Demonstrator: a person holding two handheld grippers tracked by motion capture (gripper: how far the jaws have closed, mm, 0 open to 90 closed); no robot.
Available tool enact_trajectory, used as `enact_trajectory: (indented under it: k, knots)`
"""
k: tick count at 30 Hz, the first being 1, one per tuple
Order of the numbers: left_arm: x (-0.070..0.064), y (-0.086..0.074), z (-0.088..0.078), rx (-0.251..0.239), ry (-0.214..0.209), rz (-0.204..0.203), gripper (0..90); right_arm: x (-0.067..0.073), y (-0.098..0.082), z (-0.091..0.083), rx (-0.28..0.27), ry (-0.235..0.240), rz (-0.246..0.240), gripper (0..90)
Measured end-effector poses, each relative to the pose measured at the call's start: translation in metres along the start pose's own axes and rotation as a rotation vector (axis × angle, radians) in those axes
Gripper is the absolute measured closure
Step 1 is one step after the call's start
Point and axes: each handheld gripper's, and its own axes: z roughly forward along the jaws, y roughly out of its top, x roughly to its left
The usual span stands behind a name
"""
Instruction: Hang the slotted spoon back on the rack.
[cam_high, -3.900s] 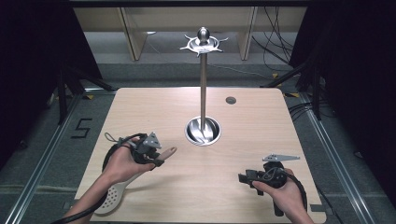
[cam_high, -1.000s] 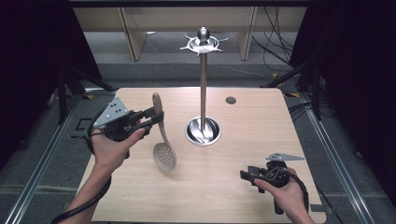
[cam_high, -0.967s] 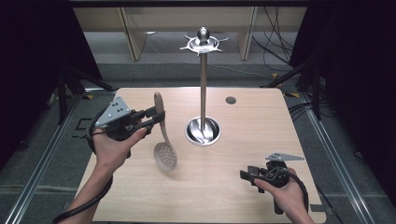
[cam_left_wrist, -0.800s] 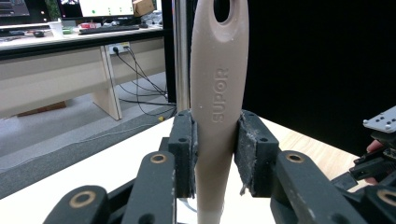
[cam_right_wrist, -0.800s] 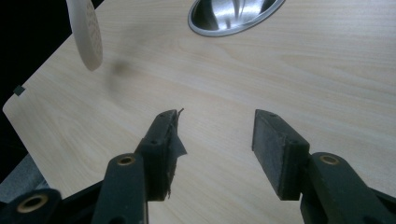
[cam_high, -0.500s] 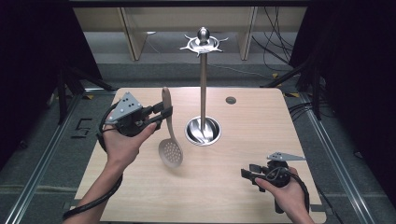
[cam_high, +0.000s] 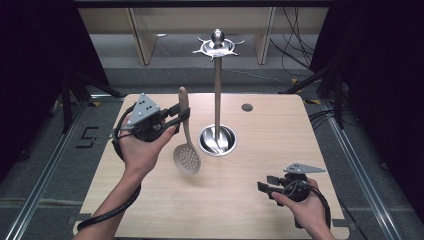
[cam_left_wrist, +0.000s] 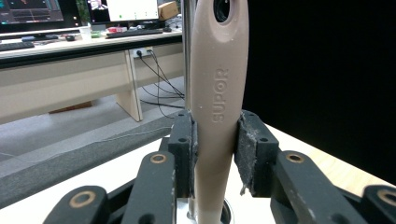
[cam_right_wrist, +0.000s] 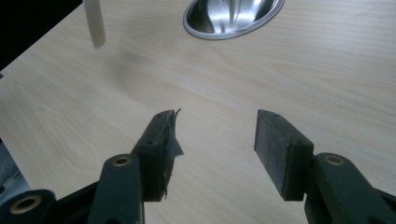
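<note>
Above the table (cam_high: 280, 200), carried closer to the utensil stand (cam_high: 218, 90) than a second ago: slotted spoon (cam_high: 186, 159), handle pinched upright in left gripper (cam_high: 176, 116) jaws, likely bound for a hook. Right gripper (cam_high: 264, 184) idle, jaws just widened, empty.

My left tool (cam_left_wrist: 215, 154) clamps the beige skimmer handle (cam_left_wrist: 215, 93), which stands upright between both pads, embossed lettering facing me and a hanging hole at its top. Behind it rises what may be a metal pole. The pale tabletop (cam_left_wrist: 322, 156) lies below.
</note>
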Motion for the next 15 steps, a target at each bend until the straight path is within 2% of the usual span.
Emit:
enact_trajectory:
  k: [2,4,7,8,15]
  knots:
    - [-0.001,0.0,0.001,0.001,0.001,-0.001,68.7,0.001,0.0,-0.001,0.008,-0.024,-0.012,48.7]
    - [-0.002,0.001,0.004,0.005,0.006,-0.008,68.7,0.0,0.0,0.0,-0.002,-0.003,-0.008,48.5]
    - [-0.002,0.001,0.006,0.007,0.008,-0.014,68.7,0.0,0.0,-0.001,0.008,-0.011,-0.006,48.4]
    - [-0.003,0.002,0.008,0.01,0.01,-0.014,68.7,0.003,0.0,-0.001,0.015,-0.008,0.021,48.3]
    - [-0.004,0.006,0.012,0.014,0.018,-0.003,68.7,0.003,-0.001,0.0,0.018,-0.009,0.025,48.1]
